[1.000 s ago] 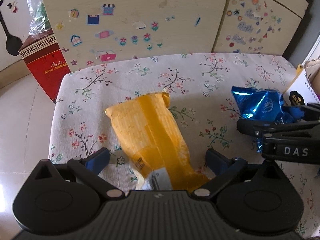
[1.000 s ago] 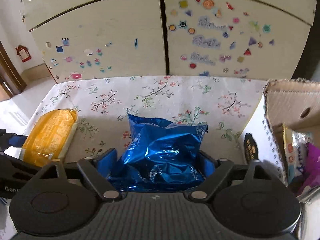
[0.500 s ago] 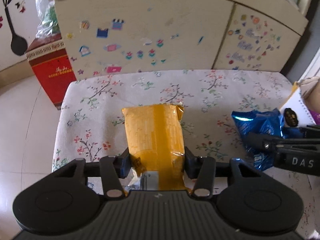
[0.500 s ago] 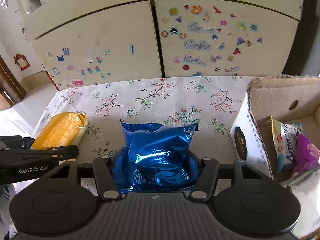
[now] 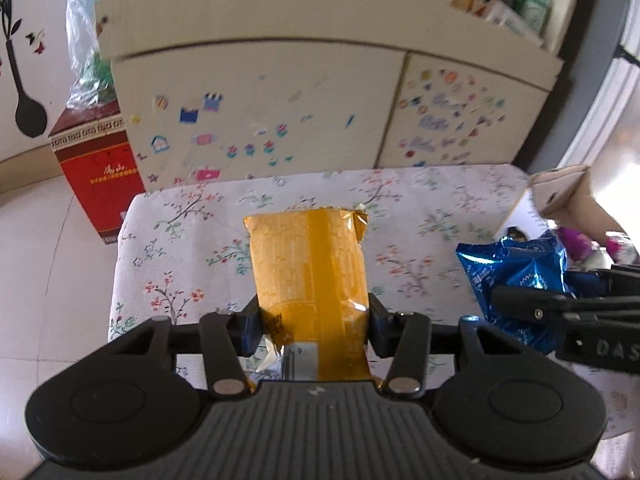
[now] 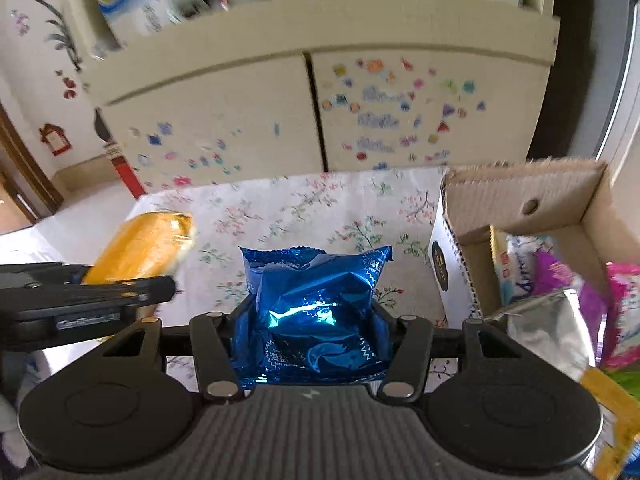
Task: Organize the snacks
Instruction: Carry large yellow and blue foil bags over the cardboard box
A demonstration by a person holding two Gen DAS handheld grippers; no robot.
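While I watch through the left wrist camera, my left gripper [image 5: 314, 330] sits nearest the lens, its jaws clamped on the near end of a long orange-yellow plastic snack packet [image 5: 308, 264] with a darker glossy stripe down its middle; the packet juts forward from the pads over the white floral tablecloth [image 5: 188, 236] and appears lifted off it. On the other camera my right gripper [image 6: 312, 334] has a crinkled shiny blue foil snack bag [image 6: 316, 300] between its pads, the jaws closing and both pads already pressed into the bag's sides, which bulge up between them. Each gripper shows in the other's view: the right one with its blue bag at the right edge of the left view, the left one with the orange packet at the left edge of the right view.

Just to the right of the blue bag stands an open brown cardboard box [image 6: 516, 200] with a white printed outer wall. Inside it I see a white packet with blue lettering [image 6: 516, 276] standing against the left wall, a purple wrapper [image 6: 560, 280] beside it, a pink and white packet [image 6: 624, 312] further right, and a silver foil pouch [image 6: 548, 328] nearest me; anything below them is hidden.

Beyond the table stands a cream cabinet [image 5: 260, 92] with two doors covered in small coloured stickers, its top crowded with blurred boxes. To its left a red carton [image 5: 96, 176] stands on the floor with a clear plastic bag [image 5: 84, 68] on top
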